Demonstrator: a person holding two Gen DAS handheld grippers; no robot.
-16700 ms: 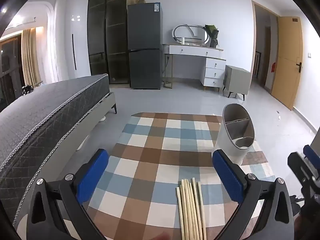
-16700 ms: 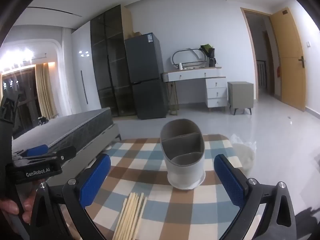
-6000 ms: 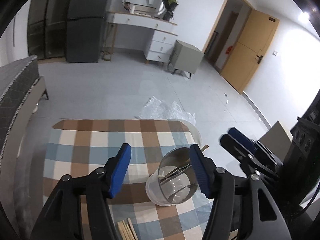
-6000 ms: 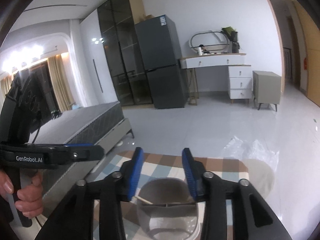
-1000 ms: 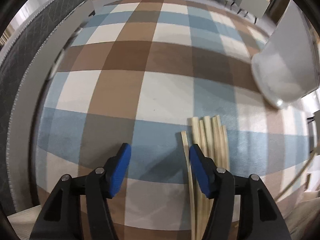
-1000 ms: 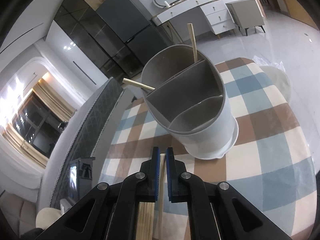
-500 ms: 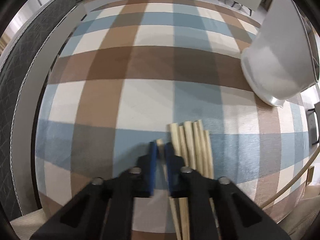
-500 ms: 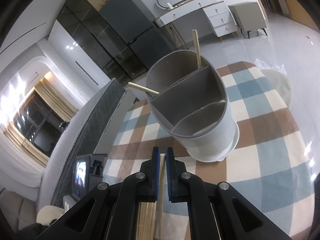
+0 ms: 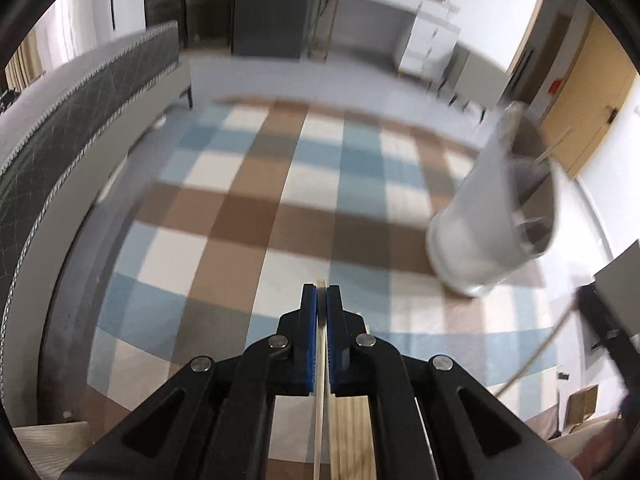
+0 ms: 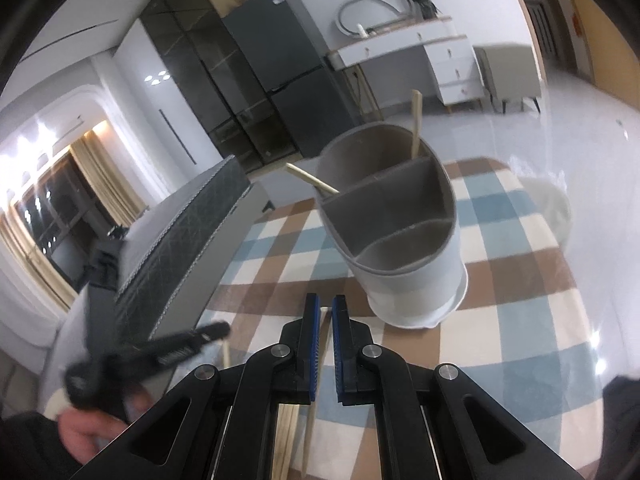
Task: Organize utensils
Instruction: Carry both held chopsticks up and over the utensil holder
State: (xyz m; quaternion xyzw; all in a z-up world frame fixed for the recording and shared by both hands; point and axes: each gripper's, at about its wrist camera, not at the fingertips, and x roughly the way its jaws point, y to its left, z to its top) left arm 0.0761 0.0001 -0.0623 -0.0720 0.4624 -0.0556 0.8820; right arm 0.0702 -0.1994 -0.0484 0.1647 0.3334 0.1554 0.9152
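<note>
Left gripper: you are pinching one chopstick between its blue pads, jaws pressed together; the stick is running back under the tool.
Right gripper: you are holding a second chopstick between its nearly shut pads, its tip showing at the pad ends.
Loose chopsticks: the remaining bundle is lying flat on the cloth, just beside and below the left tool.
Checked tablecloth: it is covering the table, bearing the bundle and the holder.
Utensil holder: it is standing upright beyond the right tool, near the cloth's far right side.
Holder contents: two chopsticks are leaning in the rear compartment; the two nearer compartments are showing only bare walls.
Left hand: you are gripping the left tool's handle, blurred.
</note>
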